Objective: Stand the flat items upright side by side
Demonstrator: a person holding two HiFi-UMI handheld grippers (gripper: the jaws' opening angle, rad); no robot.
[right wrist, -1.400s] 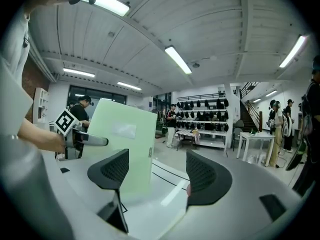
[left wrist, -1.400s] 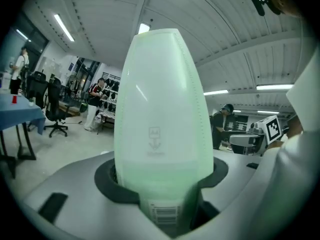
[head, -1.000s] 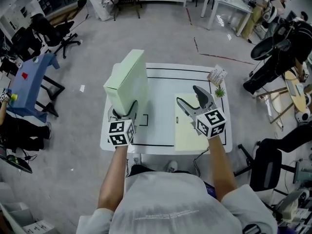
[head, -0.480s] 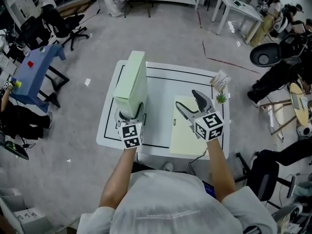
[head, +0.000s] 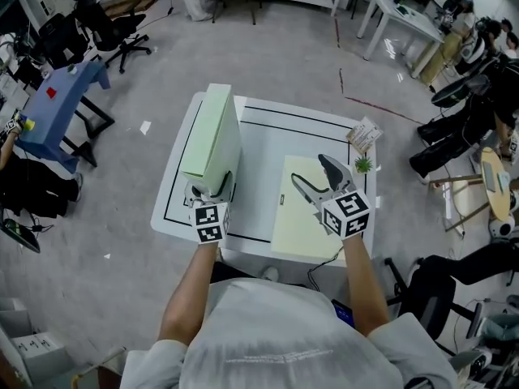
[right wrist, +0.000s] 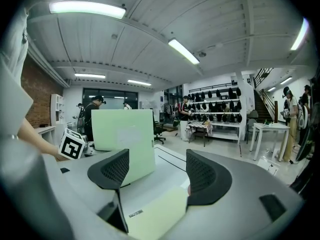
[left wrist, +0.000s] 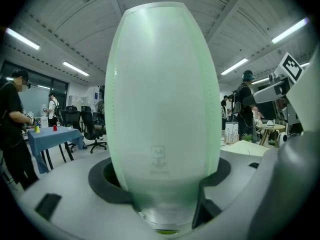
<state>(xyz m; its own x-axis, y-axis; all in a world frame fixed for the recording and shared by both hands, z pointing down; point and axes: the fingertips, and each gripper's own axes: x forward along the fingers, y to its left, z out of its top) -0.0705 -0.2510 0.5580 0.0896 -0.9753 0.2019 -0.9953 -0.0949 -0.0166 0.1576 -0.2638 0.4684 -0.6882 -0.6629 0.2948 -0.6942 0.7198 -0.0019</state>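
Note:
A pale green flat box (head: 212, 136) stands on edge at the table's left side, and it fills the left gripper view (left wrist: 162, 109). My left gripper (head: 209, 186) is at its near end with a jaw on each side; the jaws are opening and the box is still between them. A second, yellow-green flat box (head: 304, 217) lies flat at the right front. My right gripper (head: 312, 171) hovers open just above it, nothing between its fingers. In the right gripper view the flat box (right wrist: 150, 211) lies under the jaws and the upright box (right wrist: 125, 139) stands beyond.
The white table (head: 263, 140) carries a black rectangle outline. A small green plant (head: 362, 164) and a stack of cards (head: 362, 134) sit at its right far corner. A blue table (head: 53, 108), office chairs and white tables stand on the floor around.
The green box has gone from leaning with its broad face showing to standing straighter on edge. The left gripper stays at its near end. The right gripper has barely moved.

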